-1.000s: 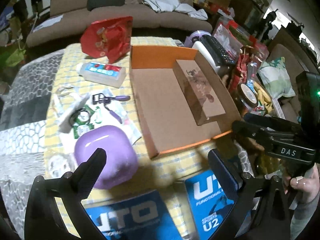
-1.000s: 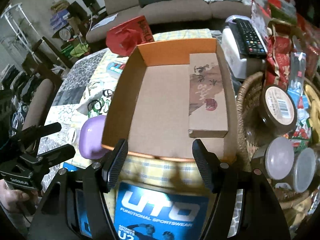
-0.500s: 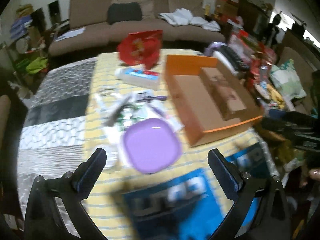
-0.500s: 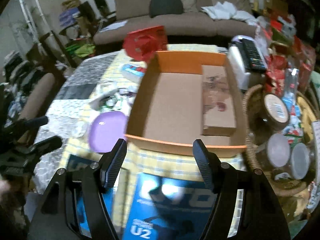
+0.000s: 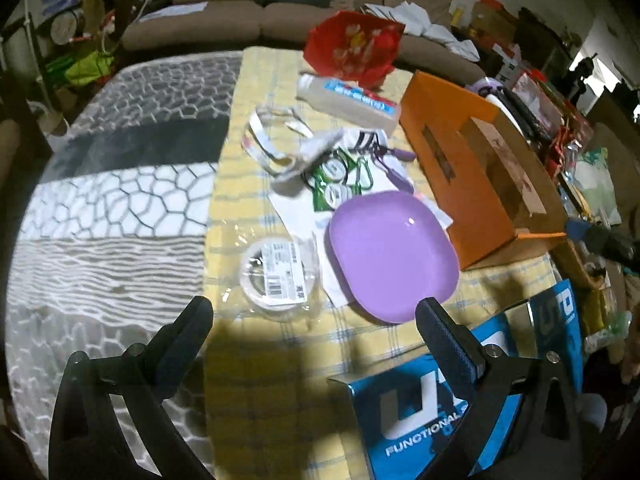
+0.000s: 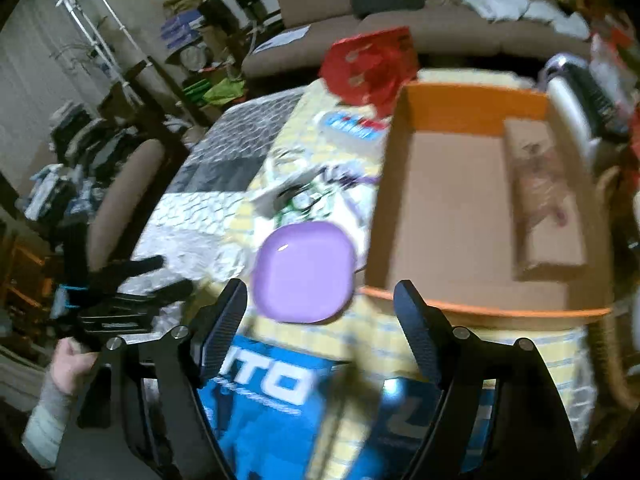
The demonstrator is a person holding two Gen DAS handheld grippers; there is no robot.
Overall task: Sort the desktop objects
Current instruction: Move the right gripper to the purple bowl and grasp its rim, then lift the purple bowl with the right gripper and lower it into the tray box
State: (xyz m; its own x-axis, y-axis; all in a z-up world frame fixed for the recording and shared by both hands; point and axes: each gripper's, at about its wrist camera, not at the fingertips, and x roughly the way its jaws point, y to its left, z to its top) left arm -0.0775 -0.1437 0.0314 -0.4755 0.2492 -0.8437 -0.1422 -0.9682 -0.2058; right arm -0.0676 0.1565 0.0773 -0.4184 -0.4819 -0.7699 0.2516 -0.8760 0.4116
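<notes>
left gripper point(image 5: 314, 322) over the near end of the yellow checked tablecloth point(image 5: 280, 380), jaws wide apart, nothing between them. it also shows at the left edge of the right wrist view, held by a hand point(image 6: 70, 360) in a grey sleeve.

right gripper point(image 6: 320, 304): jaws apart and closing a little, nothing caught between the pads. right wrist view is smeared by motion blur.

purple plate point(image 5: 390, 254) lies flat on the cloth, just beside the near corner of the orange cardboard box point(image 5: 452, 152), on top of white paper.

box open at the top, brown inside; a long brown carton point(image 6: 546, 200) lies along its right wall.

wrapped roll of tape point(image 5: 278, 274) with a barcode label sits just left of the plate, apart from it.

behind the plate: a jumble of green carabiners point(image 5: 340, 178), white strap or ribbon, a purple-handled tool, too tangled to separate.

further back: flat white pack with blue and red label point(image 5: 348, 98), then a crumpled red bag point(image 5: 352, 50) at the far table edge.

blue printed packets point(image 5: 436, 404) lie at the near edge, partly under the left gripper's right finger.

sofa point(image 5: 224, 20) beyond the table.
</notes>
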